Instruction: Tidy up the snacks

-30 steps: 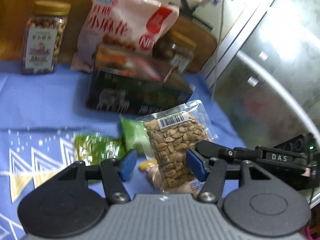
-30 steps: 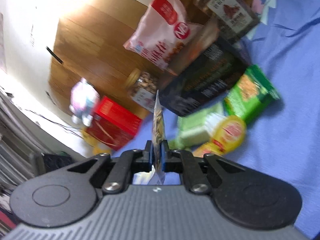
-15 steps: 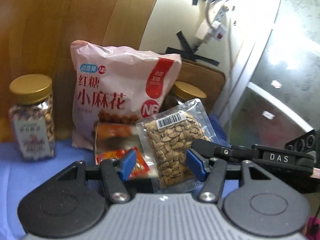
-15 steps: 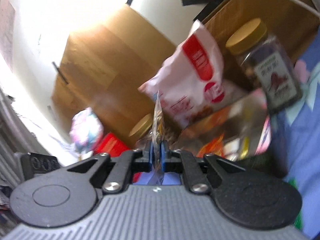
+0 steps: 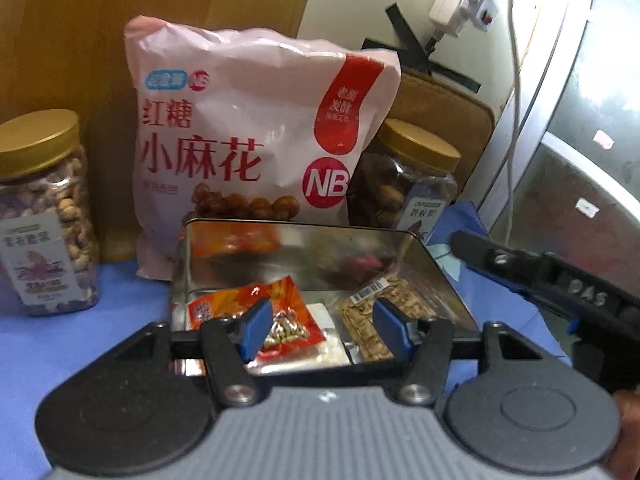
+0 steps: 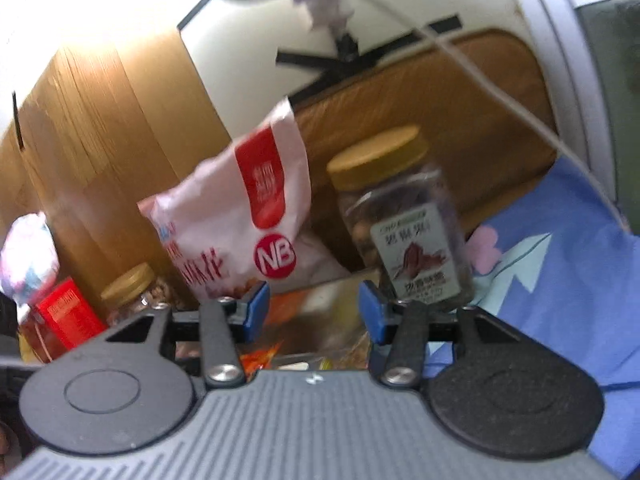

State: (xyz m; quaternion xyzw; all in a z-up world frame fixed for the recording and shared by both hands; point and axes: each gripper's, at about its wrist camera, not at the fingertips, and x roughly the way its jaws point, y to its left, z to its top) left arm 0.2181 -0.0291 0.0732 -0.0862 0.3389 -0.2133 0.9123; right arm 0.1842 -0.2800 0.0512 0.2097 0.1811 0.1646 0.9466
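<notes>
An open metal tin (image 5: 434,266) stands on the blue cloth and holds small snack packets. A clear packet of seeds with a barcode (image 5: 386,300) lies flat in its right half. A red-orange packet (image 5: 248,300) lies in the left half. My left gripper (image 5: 322,330) hovers over the tin's near edge, open, with nothing gripped. My right gripper (image 6: 314,314) is above the tin (image 6: 332,300), its jaws opening and nothing between them. From the left wrist view the right gripper (image 5: 480,252) reaches in beside the tin's right edge.
Behind the tin stands a large pink snack bag (image 5: 248,152), flanked by a nut jar (image 5: 44,216) on the left and a darker jar (image 5: 404,184) on the right. A wooden panel and a wall rise behind them. A red box (image 6: 66,316) sits far left.
The right gripper was shut on the upright seed packet and has now let it go. The packet now lies in the tin. Both grippers moved in over the tin.
</notes>
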